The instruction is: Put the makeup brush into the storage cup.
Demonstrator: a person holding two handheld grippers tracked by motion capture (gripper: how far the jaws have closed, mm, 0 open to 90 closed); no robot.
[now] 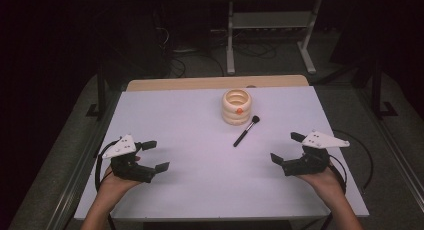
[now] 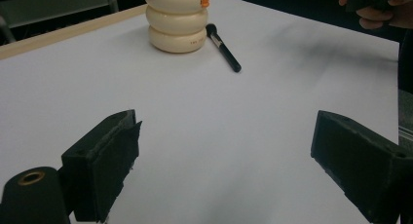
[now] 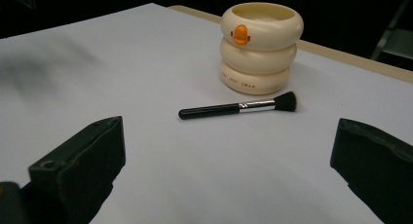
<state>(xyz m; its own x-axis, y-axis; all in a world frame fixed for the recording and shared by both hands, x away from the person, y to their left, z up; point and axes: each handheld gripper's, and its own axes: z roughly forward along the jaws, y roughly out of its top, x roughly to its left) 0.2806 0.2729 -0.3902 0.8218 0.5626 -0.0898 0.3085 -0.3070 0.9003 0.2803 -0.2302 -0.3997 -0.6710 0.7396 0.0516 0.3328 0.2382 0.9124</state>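
Where the white table [image 1: 165,120] runs toward its far edge, a makeup brush [image 1: 246,131] lies flat on the matte sheet: slim glossy black handle, silver ferrule, short dark tuft of bristles. The bristle end lies just beside the base of a cream holder [image 1: 236,106], whether touching cannot be told; the handle end angles back toward the near side. The holder is smooth, built like three stacked rounded rings, open at the top, with a small orange beak-like mark [image 3: 240,34] on its upper ring and fine print on the lowest. Left gripper [image 1: 151,155] sits at the near left, blocky black jaws spread wide, nothing between them. Right gripper [image 1: 287,147] at the near right, jaws likewise wide apart and empty. Both are well apart from the brush, each in a hand.
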